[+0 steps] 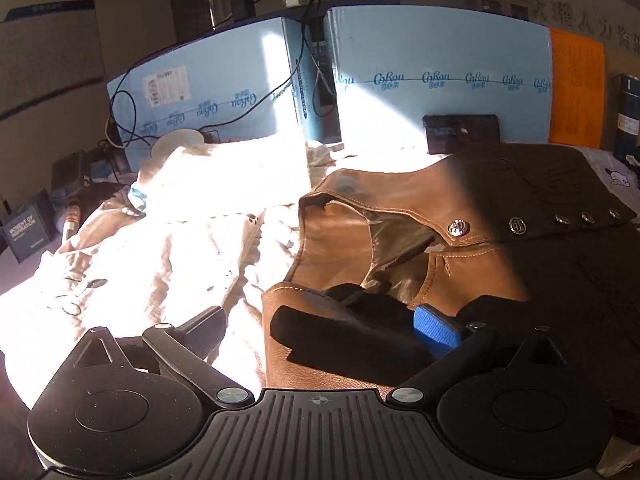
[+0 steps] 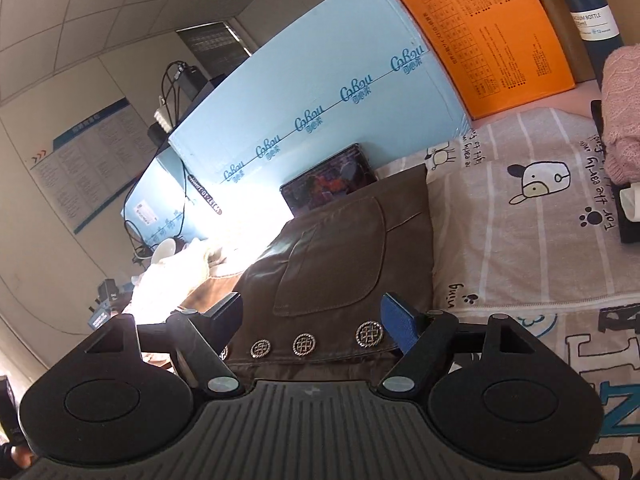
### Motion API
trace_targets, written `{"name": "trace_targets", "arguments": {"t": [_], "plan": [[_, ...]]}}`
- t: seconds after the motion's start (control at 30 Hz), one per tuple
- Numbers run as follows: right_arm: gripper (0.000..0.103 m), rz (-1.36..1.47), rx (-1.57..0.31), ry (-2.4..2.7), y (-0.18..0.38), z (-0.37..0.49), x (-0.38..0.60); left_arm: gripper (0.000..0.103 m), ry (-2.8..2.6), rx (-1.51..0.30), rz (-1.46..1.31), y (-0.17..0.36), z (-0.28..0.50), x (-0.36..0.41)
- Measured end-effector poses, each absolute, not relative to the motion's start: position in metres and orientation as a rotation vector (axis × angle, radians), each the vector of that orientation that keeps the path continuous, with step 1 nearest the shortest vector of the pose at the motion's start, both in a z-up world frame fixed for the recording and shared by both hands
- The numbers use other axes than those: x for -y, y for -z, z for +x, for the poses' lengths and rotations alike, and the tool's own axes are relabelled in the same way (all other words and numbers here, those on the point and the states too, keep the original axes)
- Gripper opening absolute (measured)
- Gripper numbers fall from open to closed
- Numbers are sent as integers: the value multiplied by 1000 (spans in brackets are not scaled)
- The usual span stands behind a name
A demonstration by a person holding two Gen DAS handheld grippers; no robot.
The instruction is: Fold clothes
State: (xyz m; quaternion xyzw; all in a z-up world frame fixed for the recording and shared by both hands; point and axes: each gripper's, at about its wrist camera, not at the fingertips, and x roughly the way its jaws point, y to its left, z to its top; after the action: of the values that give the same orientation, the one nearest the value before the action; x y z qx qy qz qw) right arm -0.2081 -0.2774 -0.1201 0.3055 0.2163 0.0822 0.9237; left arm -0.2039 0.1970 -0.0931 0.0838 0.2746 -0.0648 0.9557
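Observation:
A brown leather garment with a row of metal buttons lies flat on the bed. My left gripper is open just above its near waistband edge, with the blue finger pad over the leather. In the right wrist view the same garment shows a large pocket and buttons. My right gripper is open and straddles the buttoned edge, with fingers on either side of it.
White clothes lie in bright sun left of the garment. Blue cartons and an orange box stand behind. A dark tablet leans on the carton. A pink knit lies at right on the printed sheet.

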Motion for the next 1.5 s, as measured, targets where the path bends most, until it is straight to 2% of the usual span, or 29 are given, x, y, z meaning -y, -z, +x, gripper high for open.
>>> {"name": "trace_targets", "arguments": {"t": [0.3, 0.5, 0.77, 0.9, 0.93, 0.97, 1.0, 1.03, 1.07, 1.1, 1.13, 1.17, 1.2, 1.23, 1.43, 1.5], "plan": [[82, 769, -424, 37, 129, -153, 313, 101, 109, -396, 28, 51, -155, -227], [82, 848, -507, 80, 150, -108, 327, 101, 279, -452, -90, 42, -71, -207], [82, 933, -550, 5, 170, -59, 339, 101, 382, -741, -206, 112, 35, -186], [83, 925, -513, -35, 172, -50, 336, 99, 359, -724, -238, 136, 45, -182], [83, 923, -499, -41, 173, -49, 334, 97, 365, -712, -226, 136, 43, -178], [81, 897, -481, -35, 172, -51, 331, 90, 367, -703, -204, 136, 41, -173], [73, 865, -463, -27, 171, -54, 328, 73, 368, -693, -182, 136, 40, -169], [61, 833, -445, -20, 169, -57, 324, 61, 375, -680, -160, 135, 37, -164], [54, 801, -426, -12, 168, -61, 321, 38, 387, -663, -137, 134, 33, -160], [41, 770, -408, -5, 166, -64, 317, 29, 399, -646, -114, 132, 28, -155], [28, 757, -402, -6, 165, -66, 316, 24, 413, -628, -105, 131, 24, -151], [22, 748, -399, -9, 164, -69, 316, 17, 427, -609, -110, 128, 20, -148], [13, 739, -396, -12, 163, -71, 316, 13, 441, -591, -115, 126, 15, -145], [9, 731, -393, -15, 162, -73, 315, 12, 458, -567, -116, 123, 10, -140], [7, 714, -291, 58, 140, -97, 321, 9, 527, -408, -120, 92, -2, -122], [7, 690, -263, 97, 131, -104, 324, 10, 492, -406, -109, 88, 6, -122]]}}
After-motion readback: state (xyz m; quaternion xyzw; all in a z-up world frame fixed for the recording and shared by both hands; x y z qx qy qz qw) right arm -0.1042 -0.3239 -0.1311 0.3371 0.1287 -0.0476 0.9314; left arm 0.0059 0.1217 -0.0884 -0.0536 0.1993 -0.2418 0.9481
